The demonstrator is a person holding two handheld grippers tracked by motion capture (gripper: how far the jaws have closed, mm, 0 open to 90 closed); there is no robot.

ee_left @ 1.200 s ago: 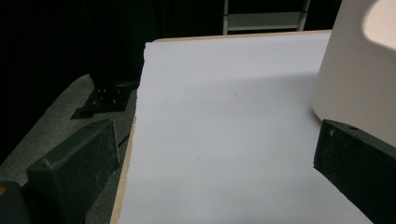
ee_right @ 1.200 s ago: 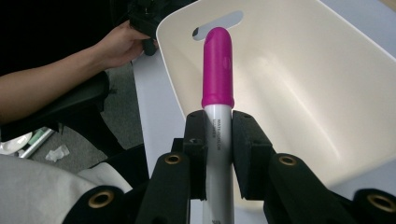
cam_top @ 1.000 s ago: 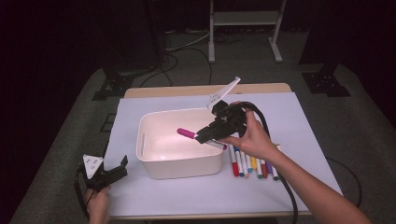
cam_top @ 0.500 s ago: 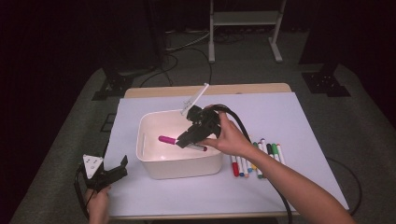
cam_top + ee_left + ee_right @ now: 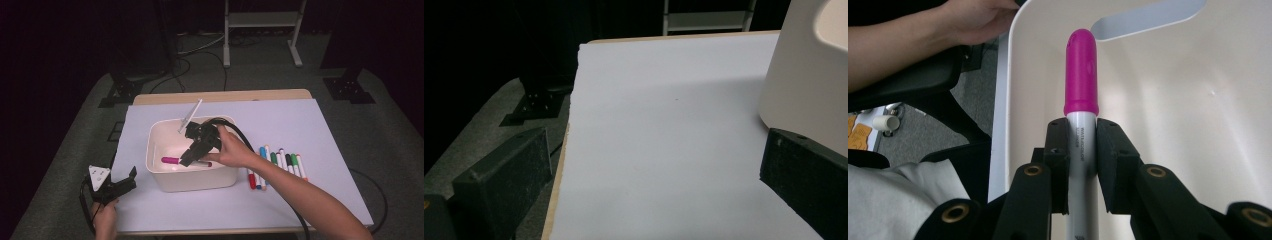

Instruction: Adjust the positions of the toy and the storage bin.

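Right gripper view: pink-capped marker (image 5: 1081, 100) is pinched in right gripper (image 5: 1082, 145) jaws, long axis straight ahead, cap low inside white bin (image 5: 1168, 95); left gripper (image 5: 131, 176) jaws spread, idle.

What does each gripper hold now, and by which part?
The right gripper holds a marker by its white barrel, just below the pink cap. The left gripper is open and holds nothing.

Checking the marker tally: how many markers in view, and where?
8, though more may hide behind the arm. One magenta-capped marker is clamped in the right gripper inside the white bin. Seven lie in a row of markers on the table right of the bin.
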